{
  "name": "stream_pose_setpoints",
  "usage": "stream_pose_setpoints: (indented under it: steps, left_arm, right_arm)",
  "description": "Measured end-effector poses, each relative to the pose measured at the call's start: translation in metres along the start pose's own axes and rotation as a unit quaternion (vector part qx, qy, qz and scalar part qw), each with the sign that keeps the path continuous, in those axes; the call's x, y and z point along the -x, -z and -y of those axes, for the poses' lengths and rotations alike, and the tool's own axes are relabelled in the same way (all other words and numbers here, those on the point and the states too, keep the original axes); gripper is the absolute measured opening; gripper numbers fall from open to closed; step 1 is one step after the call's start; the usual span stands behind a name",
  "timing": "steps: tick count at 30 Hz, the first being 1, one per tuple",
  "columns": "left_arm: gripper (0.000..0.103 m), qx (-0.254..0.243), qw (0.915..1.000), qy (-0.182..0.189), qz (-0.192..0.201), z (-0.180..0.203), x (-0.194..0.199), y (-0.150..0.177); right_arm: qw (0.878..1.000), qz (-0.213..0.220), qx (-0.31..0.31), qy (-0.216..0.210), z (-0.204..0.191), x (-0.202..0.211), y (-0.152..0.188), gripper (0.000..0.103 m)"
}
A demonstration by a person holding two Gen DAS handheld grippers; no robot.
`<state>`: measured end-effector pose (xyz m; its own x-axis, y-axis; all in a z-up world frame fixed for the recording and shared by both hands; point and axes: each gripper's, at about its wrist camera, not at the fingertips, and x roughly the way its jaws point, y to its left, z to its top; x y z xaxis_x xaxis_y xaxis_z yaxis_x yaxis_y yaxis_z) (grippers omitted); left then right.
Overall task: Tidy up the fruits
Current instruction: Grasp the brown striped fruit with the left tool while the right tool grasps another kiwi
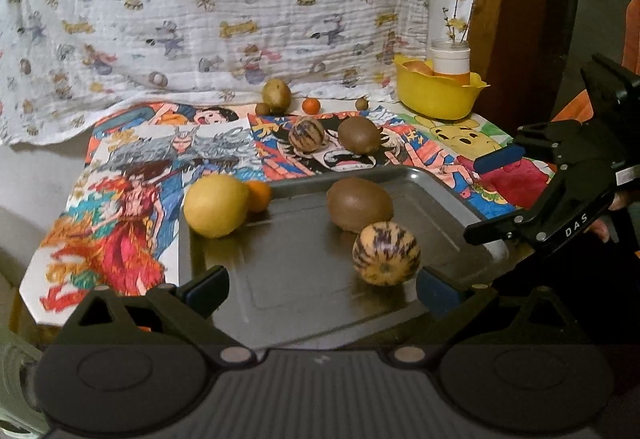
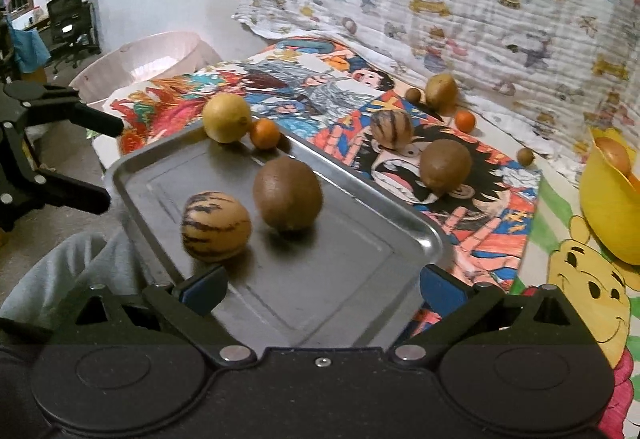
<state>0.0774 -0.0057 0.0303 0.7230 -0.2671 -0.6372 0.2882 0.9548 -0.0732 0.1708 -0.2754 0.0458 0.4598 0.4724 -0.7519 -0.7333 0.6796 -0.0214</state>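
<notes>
1. Resting on the cartoon-print table cover [image 1: 132, 175], a metal tray [image 1: 304, 303] held four fruits; both grippers hovered at its near edge.
2. The left gripper [image 1: 322, 289] stood with its jaws spread wide and nothing between them, the blue pads [image 1: 202, 295] clear of every fruit.
3. The right gripper [image 2: 322, 289] was likewise fully spread and empty, its blue pads [image 2: 440, 287] over the tray's near rim.
4. On the tray, a striped melon [image 1: 386, 254] lay just beside a brown kiwi [image 1: 359, 204]; whether they touched could not be told.
5. A yellow lemon [image 1: 216, 205] sat at the tray's far corner with a small orange [image 1: 258, 196] touching it from behind.
6. Off the tray, on the cover, a second striped melon [image 1: 307, 134] and a second brown kiwi [image 1: 359, 134] lay near each other.
7. Further back, near the hanging patterned cloth [image 1: 200, 7], sat a potato-like fruit [image 1: 276, 95] with a small brown ball [image 1: 262, 108] just beside it, a tiny orange [image 1: 311, 105] and another small brown ball [image 1: 361, 103].
8. A yellow bowl [image 1: 440, 99] stood at the far right corner of the table, holding a white jar [image 1: 451, 59] with dried sprigs.
9. From the right wrist view, a grey-clad leg [image 2: 72, 271] showed beneath the tray's near corner.
</notes>
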Motion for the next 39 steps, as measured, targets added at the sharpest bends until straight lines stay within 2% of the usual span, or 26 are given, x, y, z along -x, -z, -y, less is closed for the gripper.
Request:
stream_pose_setpoints:
  steps: [11,19,28,39]
  left_arm:
    - [0.102,0.007,0.9996,0.000,-0.028,-0.007,-0.030,-0.026]
    - [0.102,0.021,0.9992,-0.012,-0.032,-0.025,-0.058,-0.056]
    - [0.102,0.054,0.9975,-0.012,-0.045,-0.053,-0.102,-0.096]
    - [0.102,0.034,0.9970,0.003,-0.070,-0.058,-0.178,-0.143]
  right_arm:
    - [1.000,-0.002,-0.019,0.020,0.035,-0.017,-0.002,0.102]
    - [0.999,0.012,-0.029,0.027,0.065,-0.041,-0.021,0.102]
    - [0.999,0.021,-0.030,0.030,0.089,-0.079,-0.047,0.102]
    - [0.998,0.025,-0.046,0.036,0.113,-0.121,-0.064,0.102]
